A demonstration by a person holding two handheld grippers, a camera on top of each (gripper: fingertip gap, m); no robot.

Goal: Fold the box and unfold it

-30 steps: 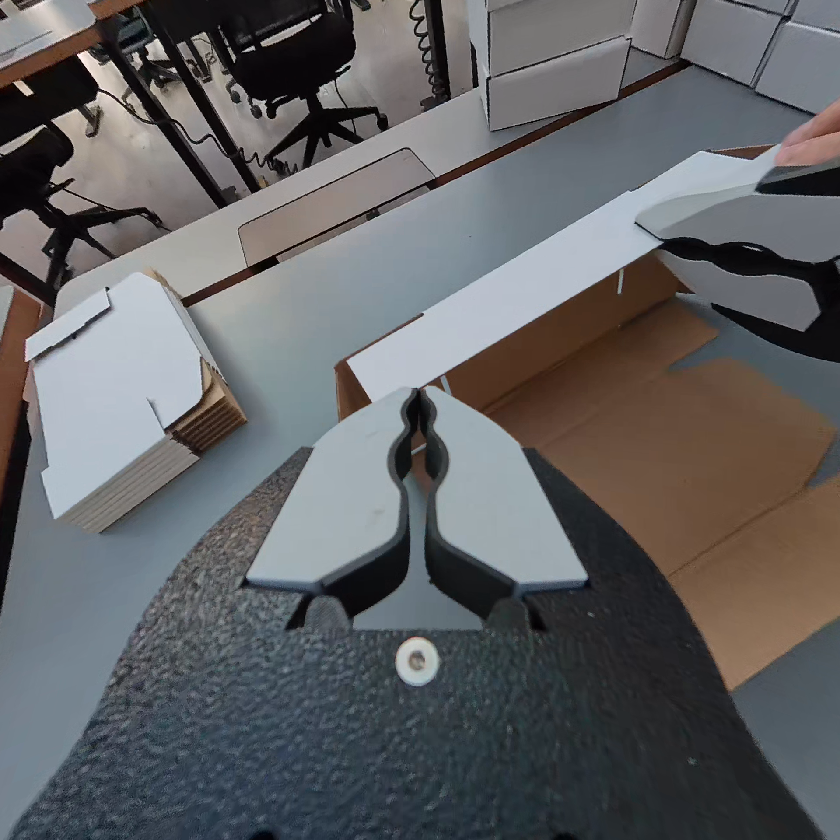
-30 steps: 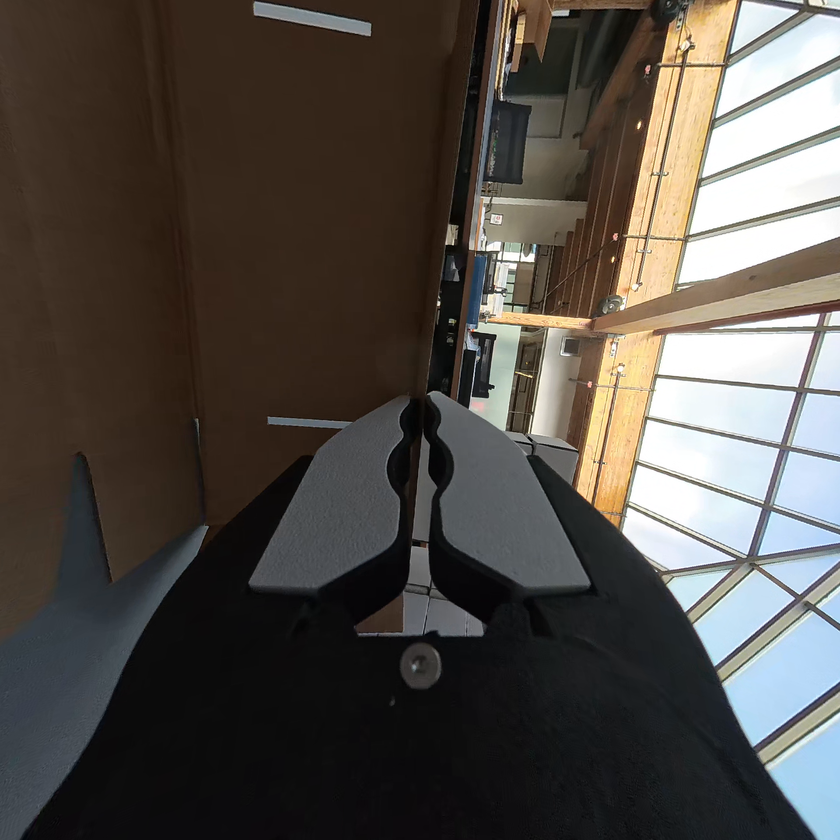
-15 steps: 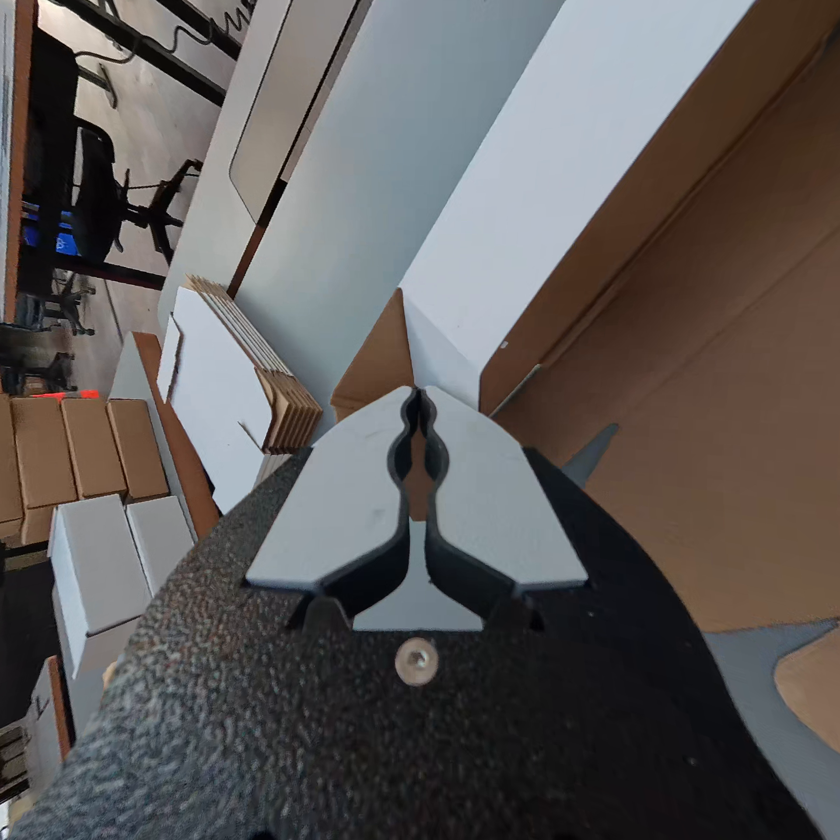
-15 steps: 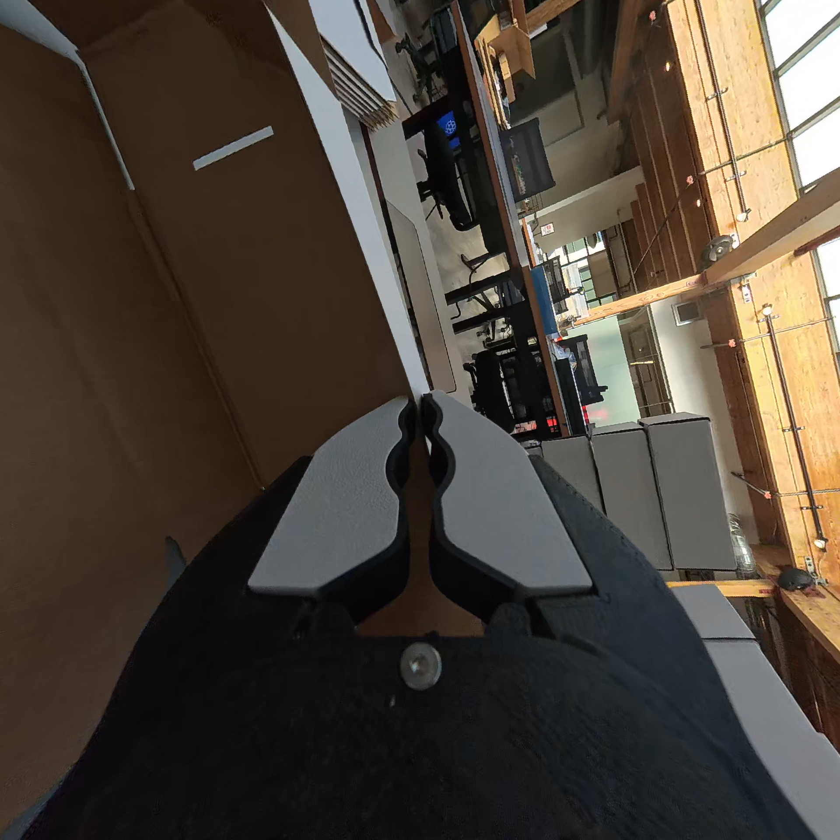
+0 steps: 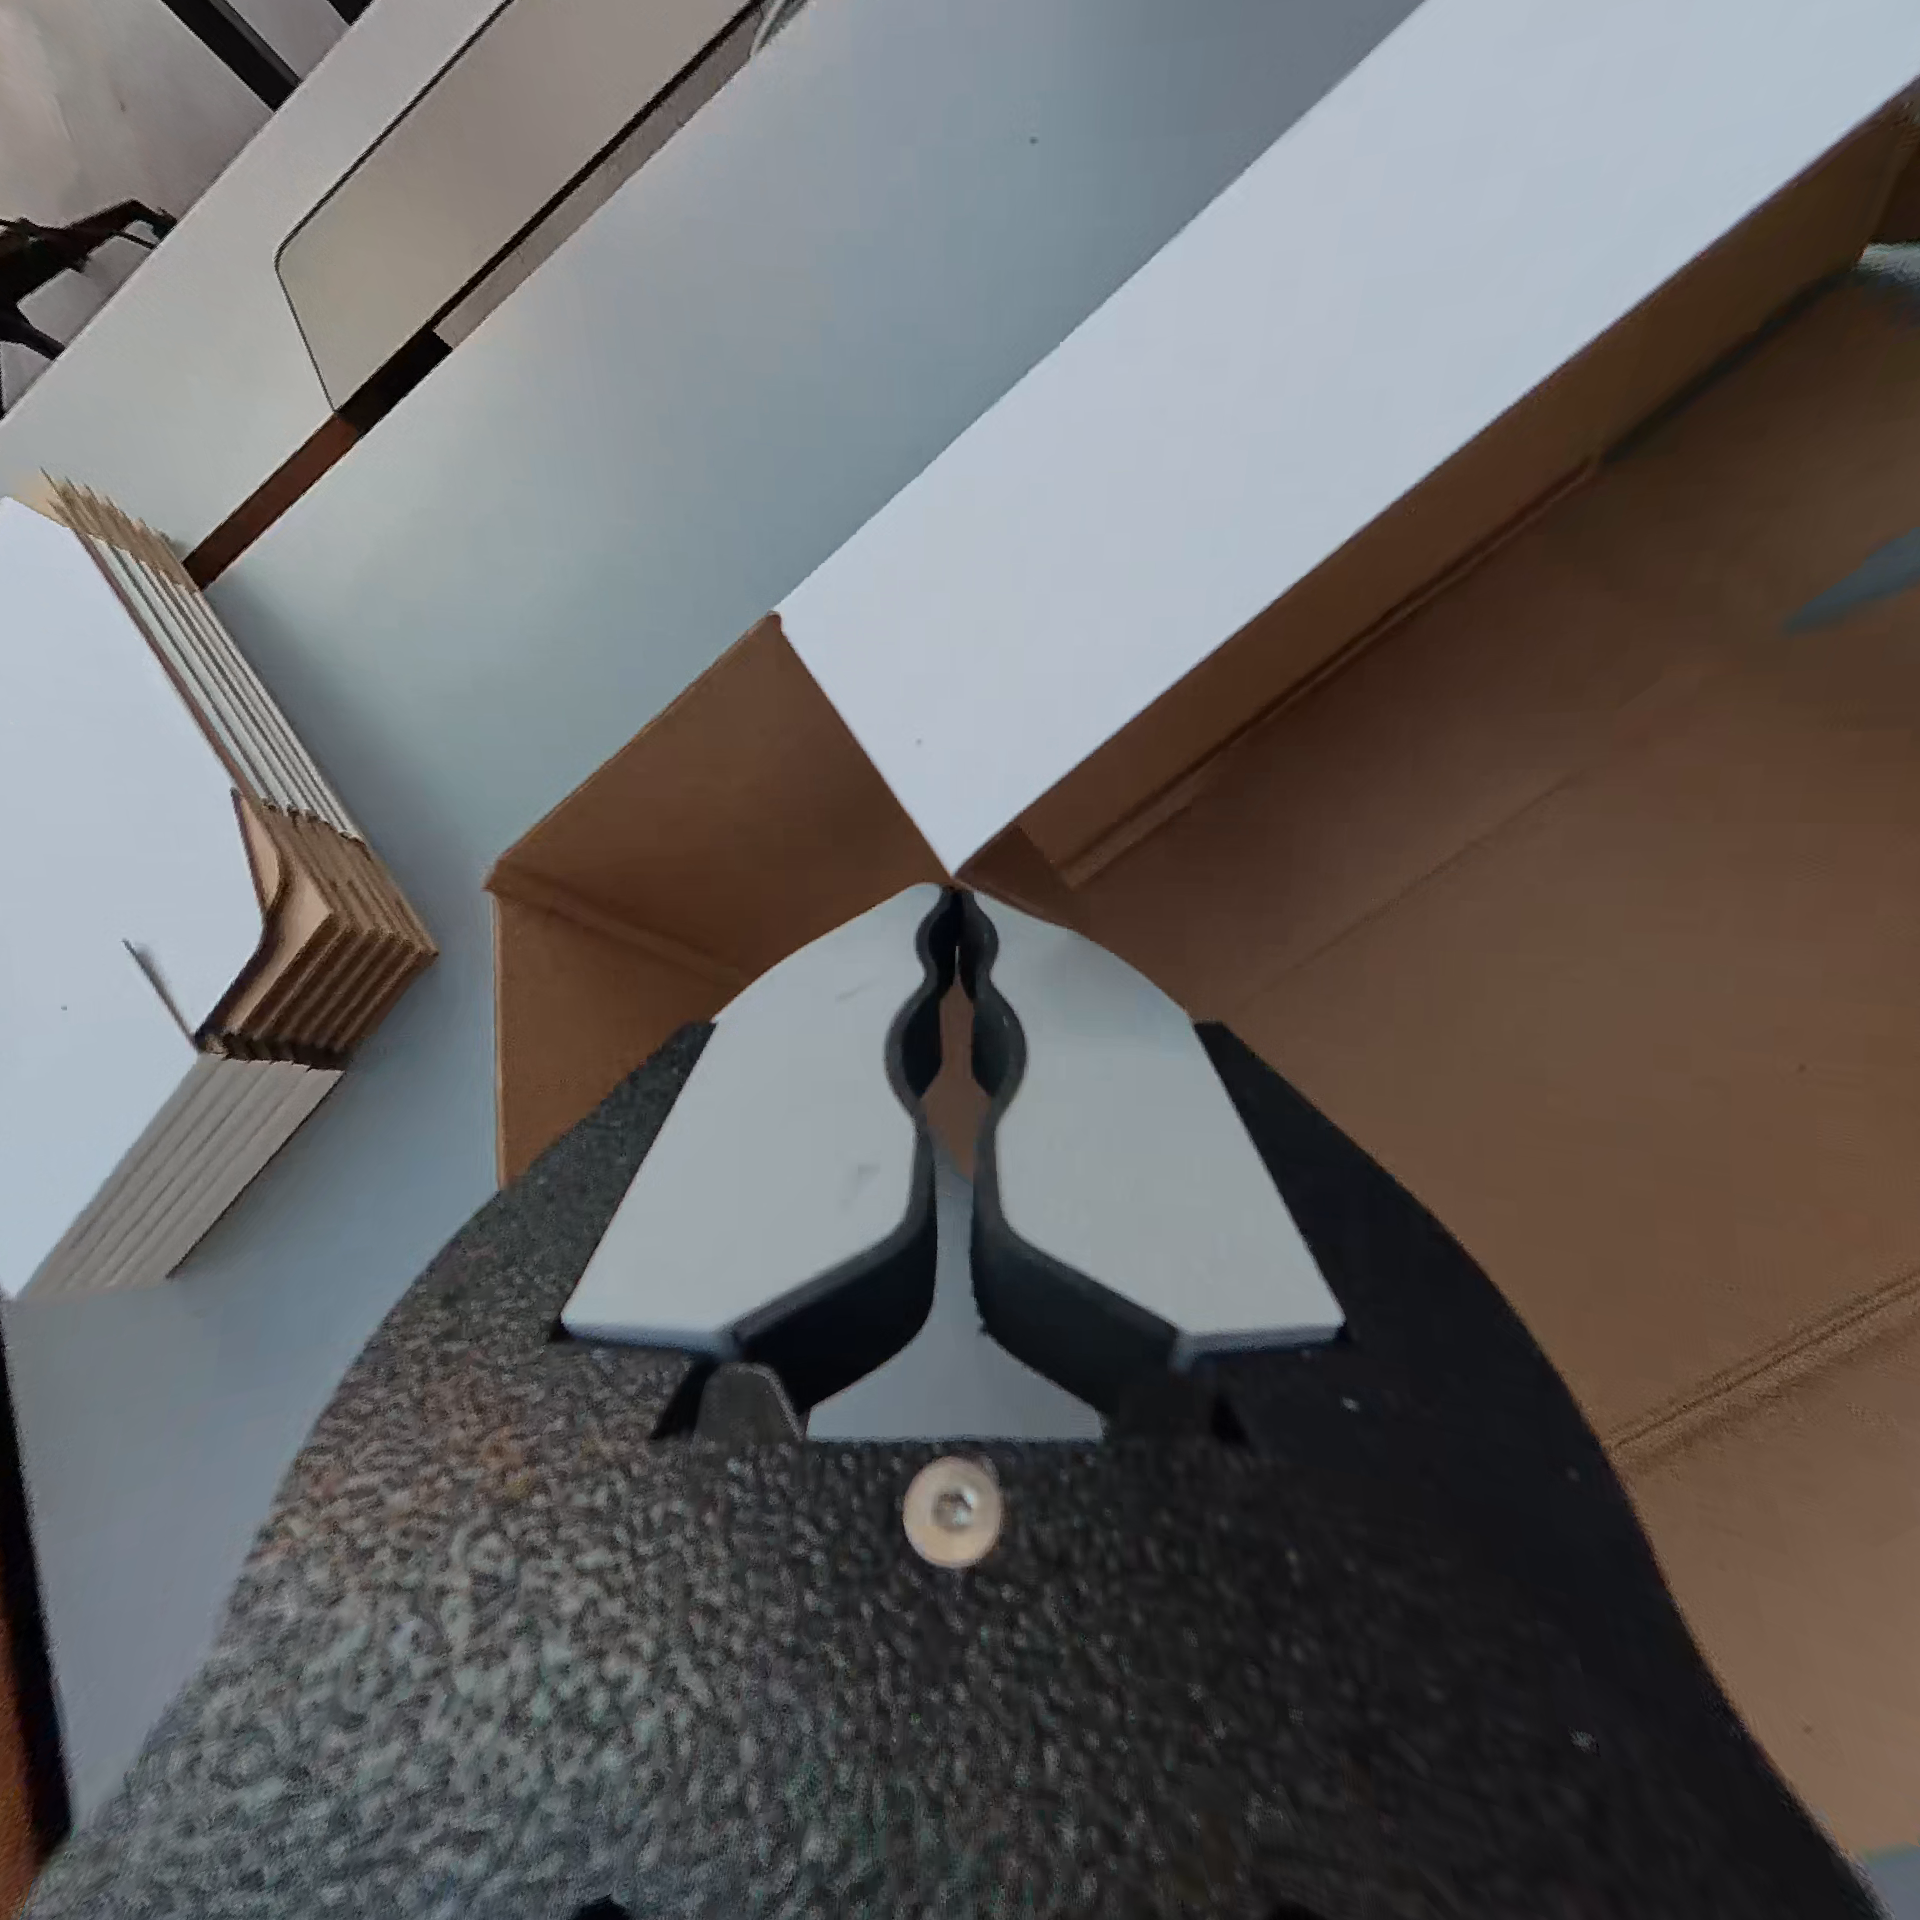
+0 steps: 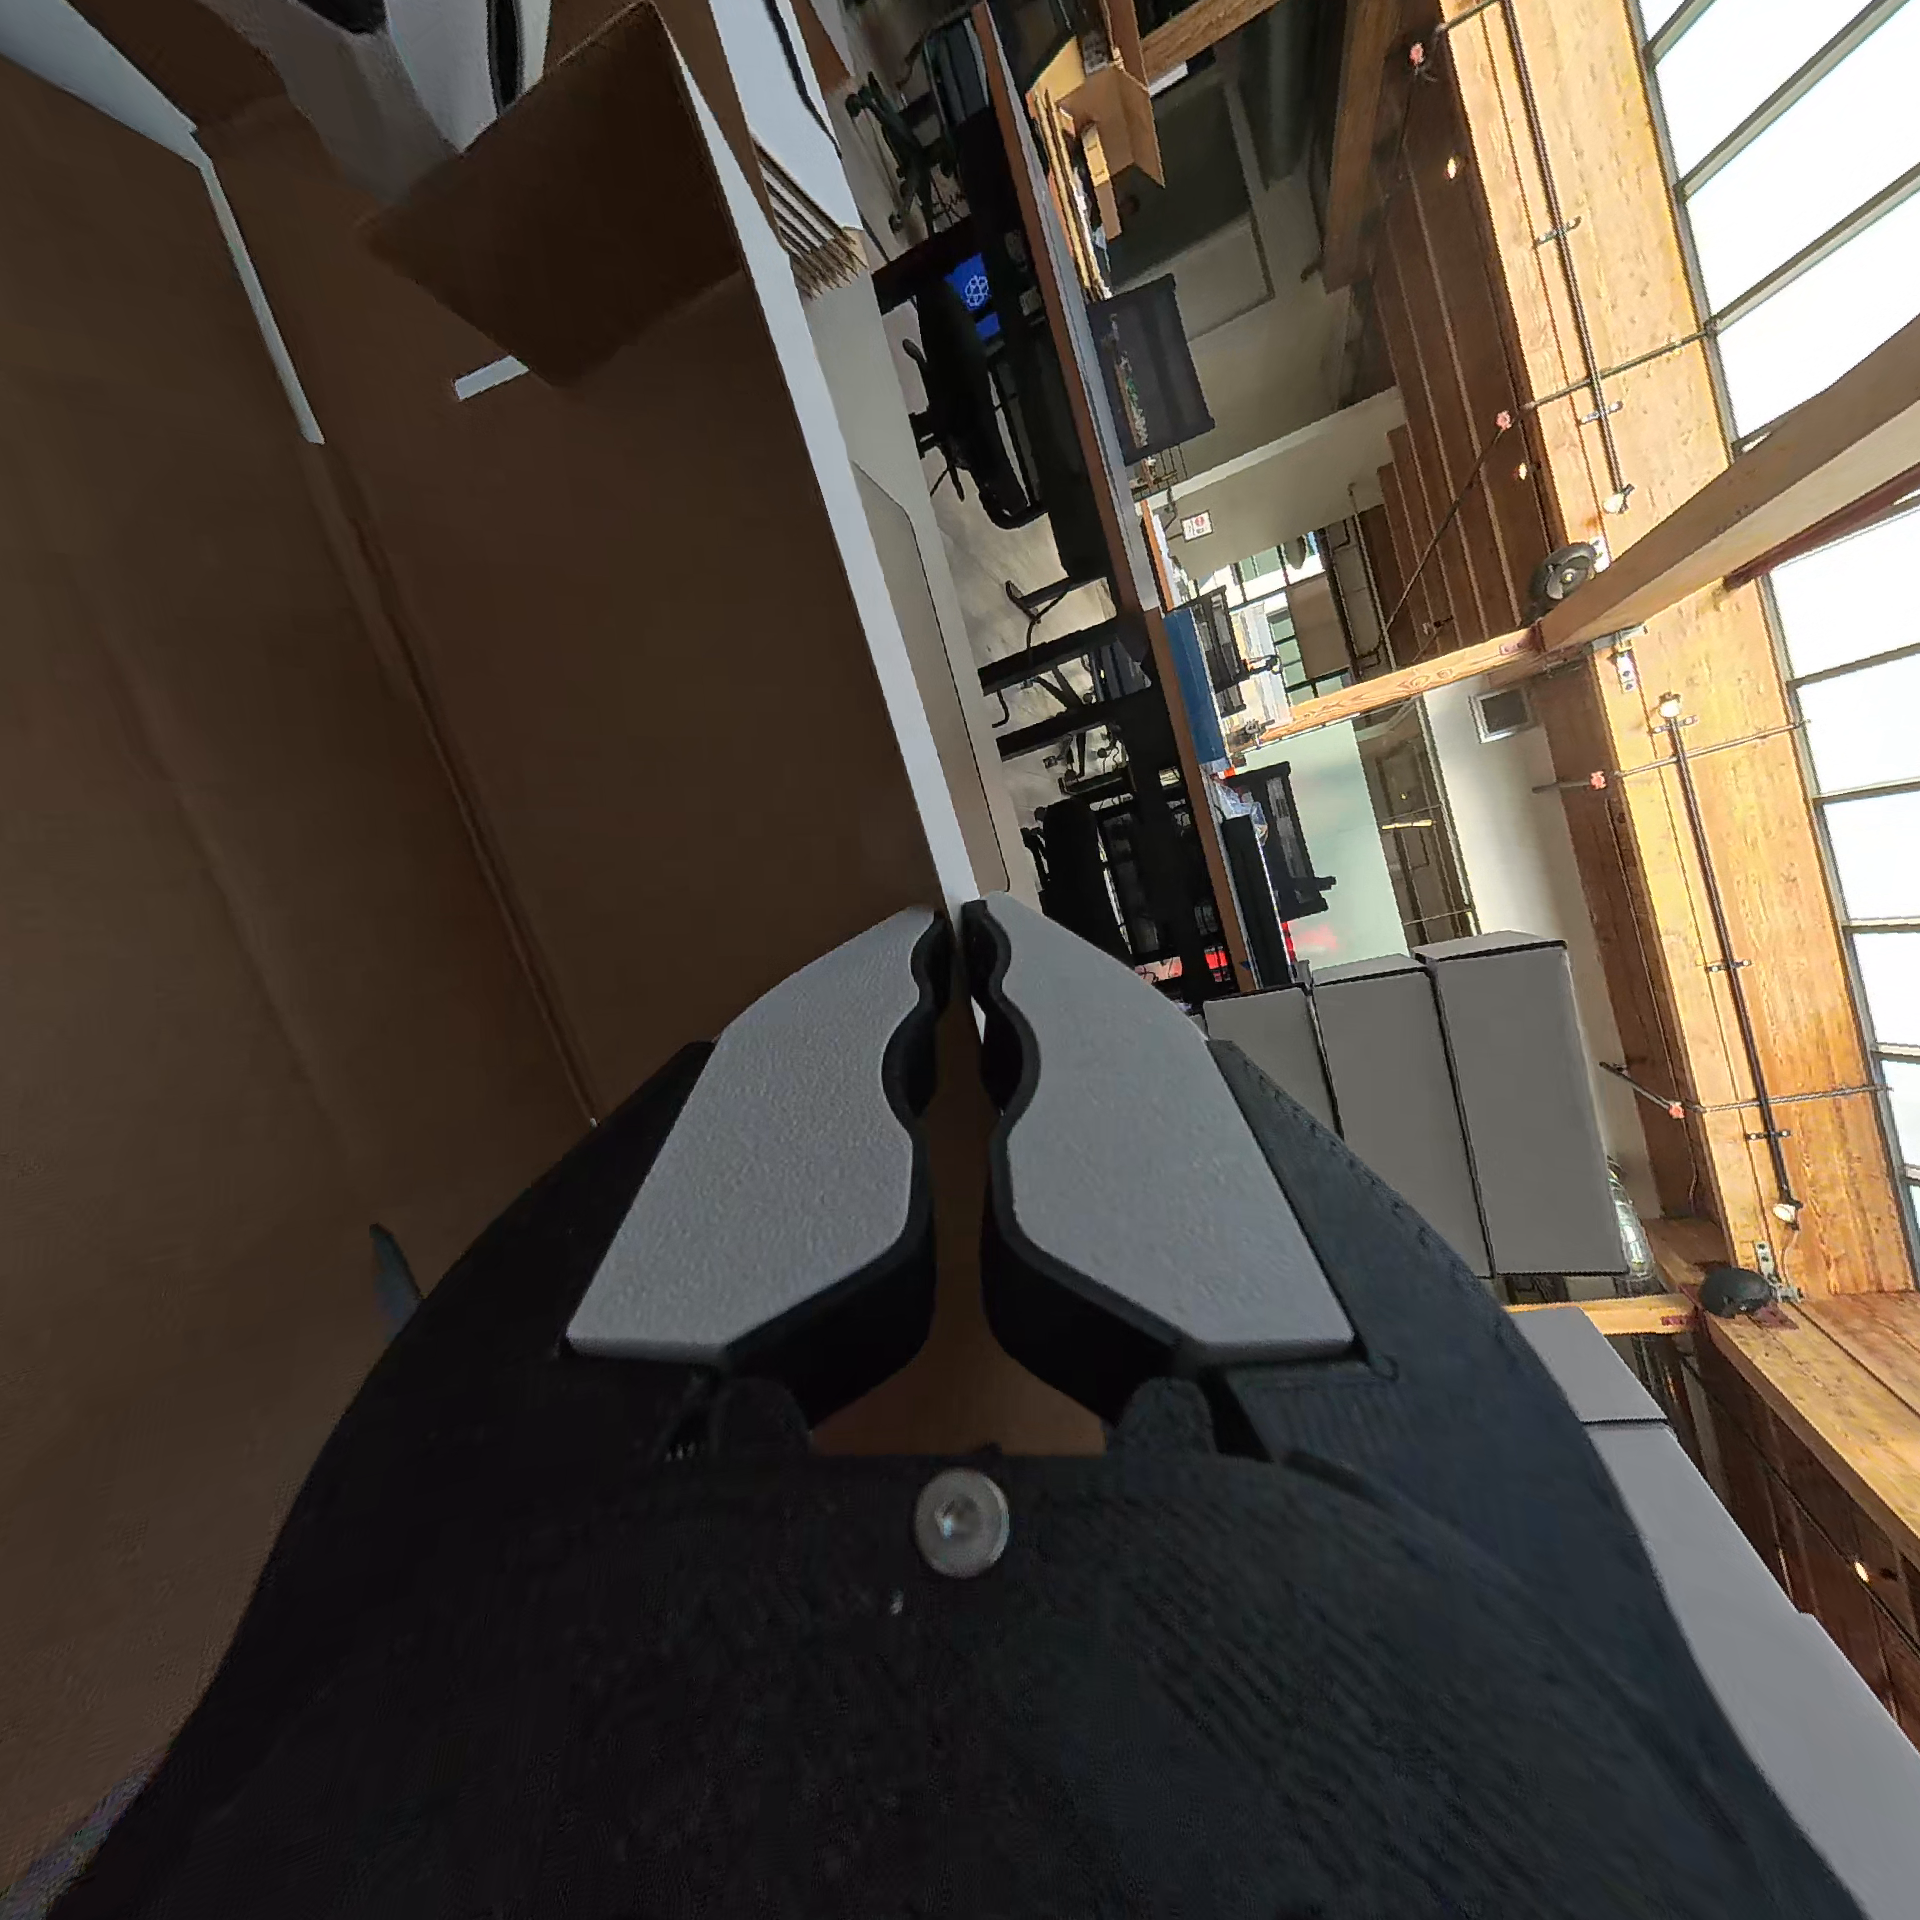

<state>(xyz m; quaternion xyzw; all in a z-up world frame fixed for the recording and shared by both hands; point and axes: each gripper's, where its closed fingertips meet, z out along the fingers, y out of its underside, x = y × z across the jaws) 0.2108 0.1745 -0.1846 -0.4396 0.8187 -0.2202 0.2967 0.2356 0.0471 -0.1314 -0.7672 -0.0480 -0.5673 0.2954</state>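
On the grey desk, lying half-folded: box, white long wall raised, brown inside showing. Pinching the box wall's near corner, jaws closed on cardboard: left gripper. Clamping the same wall's edge farther along, jaws nearly together: right gripper. Sitting left of the box: stack of flat boxes.

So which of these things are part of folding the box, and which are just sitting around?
In use:
- cardboard box, long wall raised
- left hand-held gripper, shut on the box's corner
- right hand-held gripper, shut on the wall's edge

Lying about:
- stack of flat box blanks
- assembled white boxes
- office chair
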